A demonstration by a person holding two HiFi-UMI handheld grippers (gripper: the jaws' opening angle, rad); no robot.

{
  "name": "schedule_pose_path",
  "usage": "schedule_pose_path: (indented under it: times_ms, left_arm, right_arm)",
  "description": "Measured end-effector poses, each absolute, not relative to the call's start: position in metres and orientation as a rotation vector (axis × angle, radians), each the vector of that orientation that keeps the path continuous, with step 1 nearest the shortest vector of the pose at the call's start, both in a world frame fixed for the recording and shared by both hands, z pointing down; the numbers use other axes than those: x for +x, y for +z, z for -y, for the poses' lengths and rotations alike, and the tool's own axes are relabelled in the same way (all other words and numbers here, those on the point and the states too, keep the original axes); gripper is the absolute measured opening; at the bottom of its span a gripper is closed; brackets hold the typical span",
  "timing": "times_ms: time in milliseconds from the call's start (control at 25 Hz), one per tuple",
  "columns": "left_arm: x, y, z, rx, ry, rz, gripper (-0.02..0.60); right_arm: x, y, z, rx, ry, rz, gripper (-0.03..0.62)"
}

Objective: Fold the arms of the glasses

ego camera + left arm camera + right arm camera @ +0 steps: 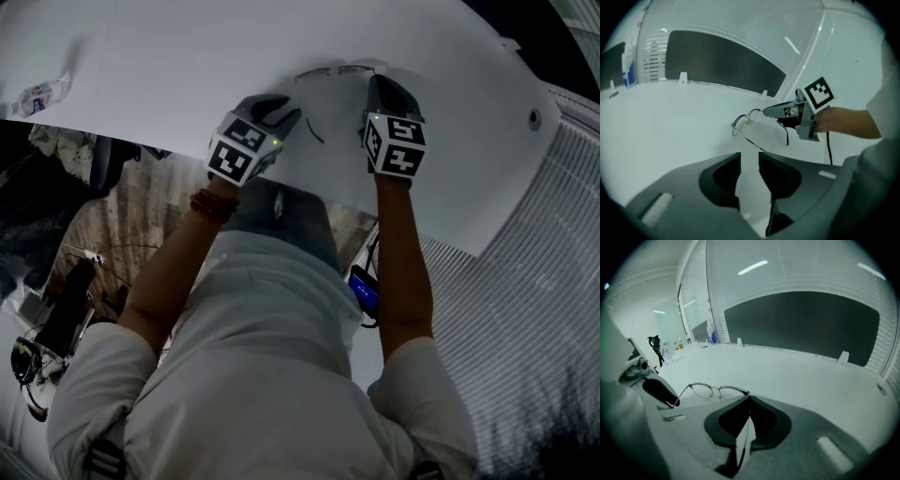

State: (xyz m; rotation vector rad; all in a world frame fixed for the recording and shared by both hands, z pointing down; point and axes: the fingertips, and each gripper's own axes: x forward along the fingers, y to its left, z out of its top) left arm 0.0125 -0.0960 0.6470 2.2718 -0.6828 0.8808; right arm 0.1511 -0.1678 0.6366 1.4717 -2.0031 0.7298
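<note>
Thin metal-rimmed glasses [333, 70] sit near the far side of the white table [169, 66], lenses facing away from me. My right gripper [380, 82] is shut on the right arm near the hinge; in the right gripper view that arm runs as a thin line between the closed jaws [749, 399], with the lens frame [717, 391] just beyond. The left gripper [292, 111] stands open, its gap [749, 157] showing bare table. The glasses [746, 121] lie ahead of it, their left arm slanting toward its right finger without being pinched. The right gripper [776, 111] shows beyond.
A small bottle [37, 94] lies at the table's far left. A round cable hole [534, 117] sits near the right corner. The table's near edge runs right by my body, with wooden floor and clutter below on the left. A dark panel [801, 324] backs the table.
</note>
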Motion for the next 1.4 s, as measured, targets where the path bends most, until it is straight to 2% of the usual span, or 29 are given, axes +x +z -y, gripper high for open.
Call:
schedule_pose_path:
  times_ms: [80, 240, 880, 1400]
  left_arm:
    - [0.021, 0.639, 0.092, 2.200, 0.764, 0.669, 0.144]
    - [0.032, 0.620, 0.093, 2.131, 0.619, 0.639, 0.160]
    - [0.034, 0.638, 0.118, 2.036, 0.645, 0.756, 0.146]
    - [0.049, 0.644, 0.123, 1.765, 0.334, 0.776, 0.144]
  right_arm:
    - [0.152, 0.638, 0.168, 1.476, 0.726, 1.999, 0.002]
    - [0.155, 0.641, 0.167, 1.485, 0.732, 1.983, 0.002]
    - [0.143, 0.632, 0.155, 1.469, 0.702, 2.011, 0.002]
    - [0.136, 0.631, 0.137, 1.447, 0.684, 2.042, 0.006]
